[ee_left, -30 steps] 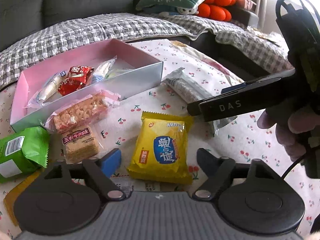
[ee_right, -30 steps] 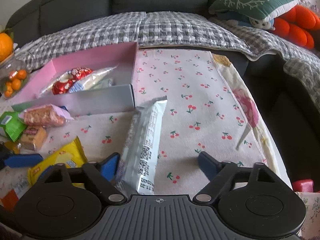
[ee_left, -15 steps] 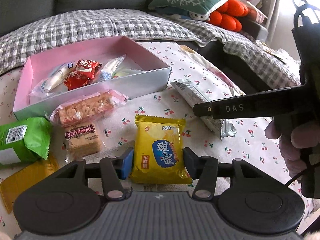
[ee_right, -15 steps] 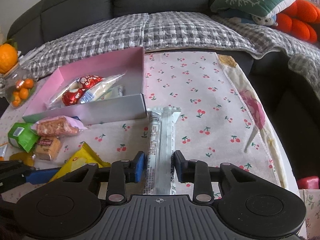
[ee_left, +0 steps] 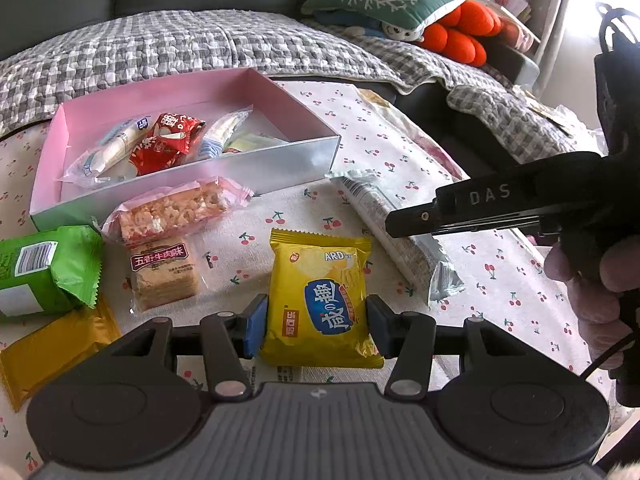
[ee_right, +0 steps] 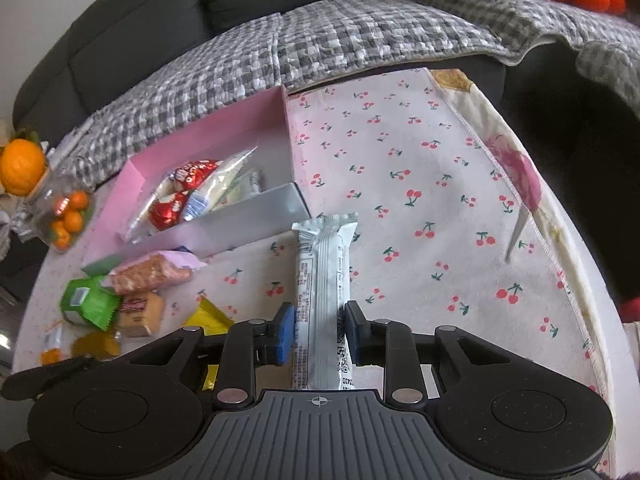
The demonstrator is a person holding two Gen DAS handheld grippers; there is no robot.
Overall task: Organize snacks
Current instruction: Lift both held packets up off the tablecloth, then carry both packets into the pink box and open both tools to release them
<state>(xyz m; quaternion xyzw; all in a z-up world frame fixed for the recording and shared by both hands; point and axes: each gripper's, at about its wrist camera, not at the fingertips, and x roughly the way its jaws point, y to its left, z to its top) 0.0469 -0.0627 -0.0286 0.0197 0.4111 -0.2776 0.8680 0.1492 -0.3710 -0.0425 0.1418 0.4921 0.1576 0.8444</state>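
Note:
My left gripper [ee_left: 314, 322] is shut on a yellow cracker packet [ee_left: 320, 294] near the table's front. My right gripper [ee_right: 319, 331] is shut on a long silver-white snack bar [ee_right: 323, 284], which it holds a little off the cloth, pointing toward the pink box [ee_right: 208, 140]. The bar also shows in the left wrist view [ee_left: 400, 236], under the right gripper's black body. The pink box [ee_left: 140, 96] holds a red packet [ee_left: 166, 144] and several pale wrapped snacks.
Left of the yellow packet lie a pink-wrapped crispy bar [ee_left: 176, 210], a square biscuit pack [ee_left: 162, 268], a green packet [ee_left: 44, 268] and a gold packet [ee_left: 52, 350]. A jar of small oranges [ee_right: 66, 210] stands at the table's left. A sofa with a checked blanket is behind.
Both grippers have closed, the left on the yellow packet and the right on the silver bar. The right gripper has risen and tilted with the bar.

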